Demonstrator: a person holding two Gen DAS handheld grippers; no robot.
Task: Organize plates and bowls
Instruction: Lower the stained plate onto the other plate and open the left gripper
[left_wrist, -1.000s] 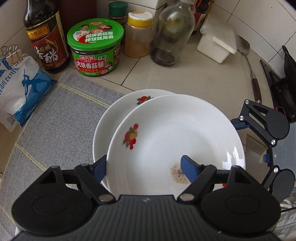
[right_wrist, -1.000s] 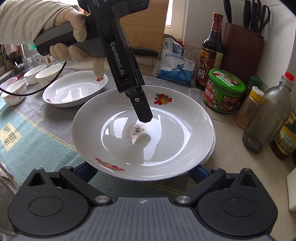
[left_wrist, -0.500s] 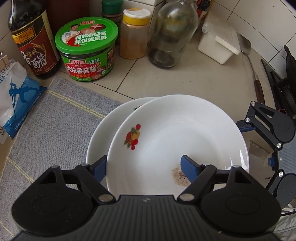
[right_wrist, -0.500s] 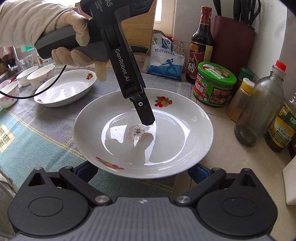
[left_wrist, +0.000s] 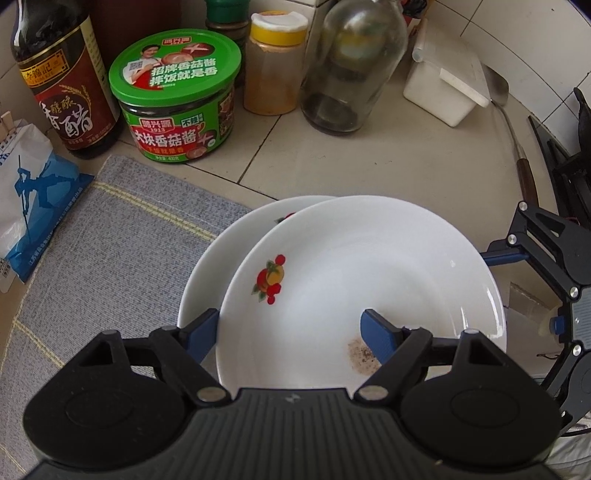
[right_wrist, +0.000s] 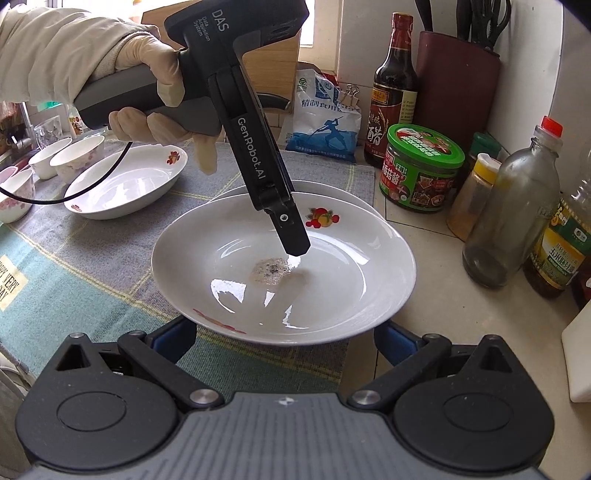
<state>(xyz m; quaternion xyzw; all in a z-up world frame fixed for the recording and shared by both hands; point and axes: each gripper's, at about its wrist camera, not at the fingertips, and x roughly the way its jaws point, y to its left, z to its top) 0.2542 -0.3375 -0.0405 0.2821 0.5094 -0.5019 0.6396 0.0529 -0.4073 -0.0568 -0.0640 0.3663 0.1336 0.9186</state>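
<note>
A white plate with a fruit decal and a brown stain (left_wrist: 351, 280) hangs tilted just above a second, similar plate (left_wrist: 218, 254) on the grey mat. My left gripper (left_wrist: 288, 328) is shut on the top plate's near wall. One blue finger (left_wrist: 375, 334) sits inside by the stain and the other (left_wrist: 201, 330) outside under the rim. In the right wrist view that inner finger (right_wrist: 291, 236) reaches the top plate (right_wrist: 332, 288), with the lower plate (right_wrist: 332, 192) showing behind. My right gripper (right_wrist: 282, 338) is open, its fingers spread beneath the plate's near rim.
An oval dish (right_wrist: 125, 188) and small bowls (right_wrist: 74, 155) stand at the left on the mat (left_wrist: 122, 251). A vinegar bottle (left_wrist: 62, 85), green-lidded jar (left_wrist: 177, 96), spice jar (left_wrist: 273, 66), glass bottle (left_wrist: 351, 66) and white box (left_wrist: 443, 85) line the back. A salt bag (left_wrist: 29, 199) lies left.
The left gripper has carried the top plate a little toward the jars and downward, so it covers more of the lower plate. The right gripper has stayed where it was.
</note>
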